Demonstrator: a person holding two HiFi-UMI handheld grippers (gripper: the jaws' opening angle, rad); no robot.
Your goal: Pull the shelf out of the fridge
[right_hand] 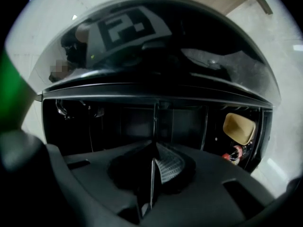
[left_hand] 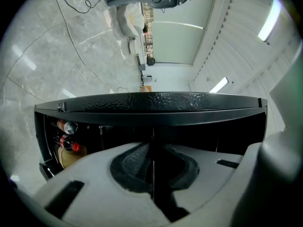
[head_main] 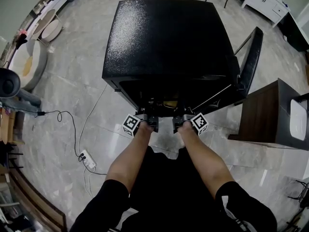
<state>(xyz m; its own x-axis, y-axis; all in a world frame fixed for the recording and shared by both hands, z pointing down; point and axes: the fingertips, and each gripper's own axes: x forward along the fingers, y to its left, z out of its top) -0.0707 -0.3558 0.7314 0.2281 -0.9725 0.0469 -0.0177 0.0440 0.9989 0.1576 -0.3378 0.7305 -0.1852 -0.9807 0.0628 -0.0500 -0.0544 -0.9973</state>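
Note:
A black mini fridge (head_main: 169,37) stands on the floor with its door (head_main: 251,57) swung open to the right. Both grippers reach into the front opening side by side, held level. A thin shelf (left_hand: 152,131) shows edge-on as a fine line running between the pads. My left gripper (left_hand: 152,152) is shut on that shelf edge, and in the head view it (head_main: 149,122) sits at the left of the opening. My right gripper (right_hand: 154,150) is likewise shut on the shelf (right_hand: 155,122), a hand's width to the right (head_main: 179,122). Most of the shelf lies hidden in the dark interior.
Red-capped bottles (left_hand: 68,143) and a tan container (right_hand: 239,126) sit inside the fridge. A power strip with its cable (head_main: 87,159) lies on the marble floor at the left. A dark wooden cabinet (head_main: 265,115) stands close by on the right, just past the open door.

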